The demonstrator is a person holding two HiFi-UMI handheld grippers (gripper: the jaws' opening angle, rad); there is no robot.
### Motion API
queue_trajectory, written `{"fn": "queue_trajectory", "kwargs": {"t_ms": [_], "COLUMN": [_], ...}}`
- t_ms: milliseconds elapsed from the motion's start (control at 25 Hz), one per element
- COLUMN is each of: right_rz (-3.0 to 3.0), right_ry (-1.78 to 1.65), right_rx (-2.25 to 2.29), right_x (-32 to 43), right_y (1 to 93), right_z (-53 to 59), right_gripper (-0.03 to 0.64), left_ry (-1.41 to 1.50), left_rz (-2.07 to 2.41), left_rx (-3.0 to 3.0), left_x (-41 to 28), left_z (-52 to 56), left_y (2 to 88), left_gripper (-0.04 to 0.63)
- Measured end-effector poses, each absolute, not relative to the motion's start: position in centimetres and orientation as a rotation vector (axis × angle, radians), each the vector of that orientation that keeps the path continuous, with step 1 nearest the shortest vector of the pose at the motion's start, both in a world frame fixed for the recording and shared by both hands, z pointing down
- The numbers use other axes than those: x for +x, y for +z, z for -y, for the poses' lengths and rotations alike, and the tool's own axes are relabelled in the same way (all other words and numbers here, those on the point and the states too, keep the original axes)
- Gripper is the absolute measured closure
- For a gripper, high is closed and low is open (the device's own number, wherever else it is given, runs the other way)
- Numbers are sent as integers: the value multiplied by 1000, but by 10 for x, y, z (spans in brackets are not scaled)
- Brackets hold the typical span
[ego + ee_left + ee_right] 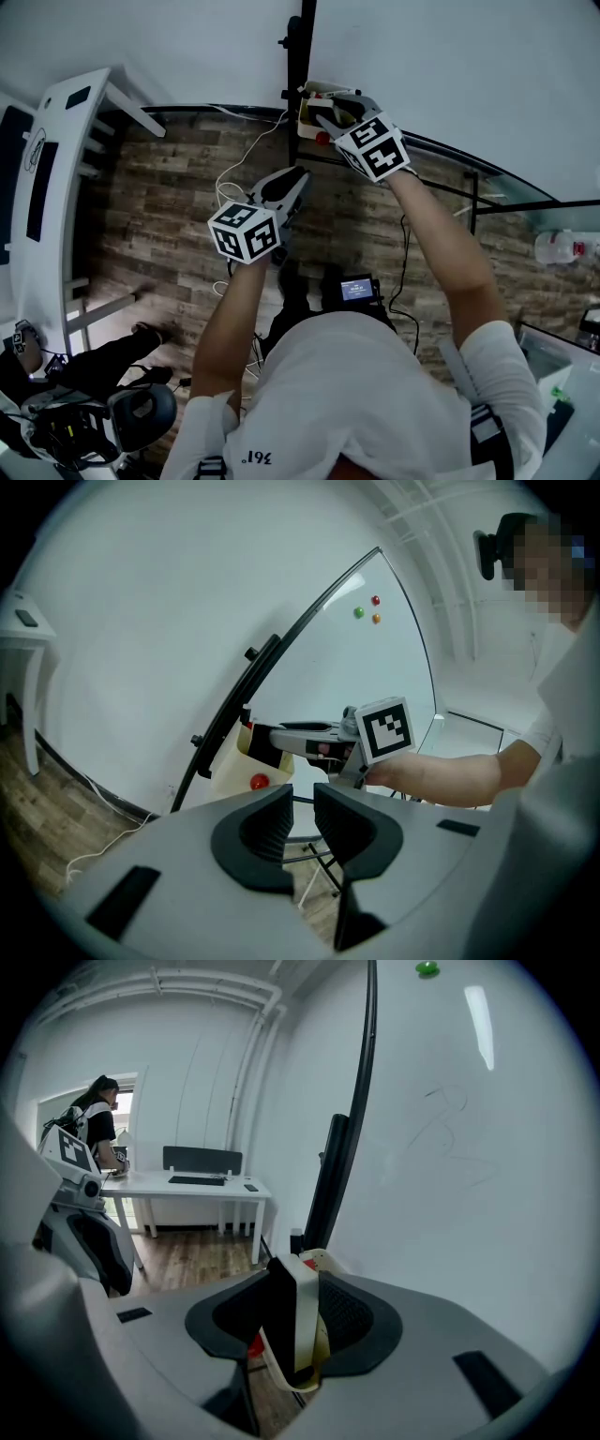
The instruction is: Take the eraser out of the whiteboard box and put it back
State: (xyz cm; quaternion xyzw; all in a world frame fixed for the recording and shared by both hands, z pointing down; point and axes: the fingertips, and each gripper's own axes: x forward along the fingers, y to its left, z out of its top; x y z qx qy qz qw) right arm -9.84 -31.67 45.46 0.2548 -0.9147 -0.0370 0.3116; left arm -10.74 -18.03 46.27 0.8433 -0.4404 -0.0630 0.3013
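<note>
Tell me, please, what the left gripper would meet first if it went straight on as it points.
Most likely the right gripper, which holds the eraser at the whiteboard box; depth is unclear, so the left gripper might pass just below it.

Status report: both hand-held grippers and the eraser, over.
Right hand-held gripper shut on eraser, at the whiteboard box mouth. Left hand-held gripper empty, jaws slightly apart, off the box. Nothing in the way.

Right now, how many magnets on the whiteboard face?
3, clustered high on the whiteboard: green magnet, red magnet up-right of it, orange magnet below the red. More may sit out of view.
</note>
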Motion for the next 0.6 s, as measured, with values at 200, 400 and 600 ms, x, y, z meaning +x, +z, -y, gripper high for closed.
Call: {"fn": "queue_trajectory", "kwargs": {"t_ms": [200,400,600], "right_rz": [2391,2378,2373], "right_ry": [-107,-103,-101], "right_rx": [659,651,658], "right_x": [-101,-103,-105], "right_y": [464,471,472], "right_z": [317,317,318], "right_gripper": [440,442,442], "left_ry": [-165,-166,-170], "left_rz": [1168,1170,1168], "left_rx": [2227,2221,2219], "left_x": [-109,-111,-111], "left_z": [180,179,177], "left_y": [466,468,468], "left_gripper": [534,534,534]}}
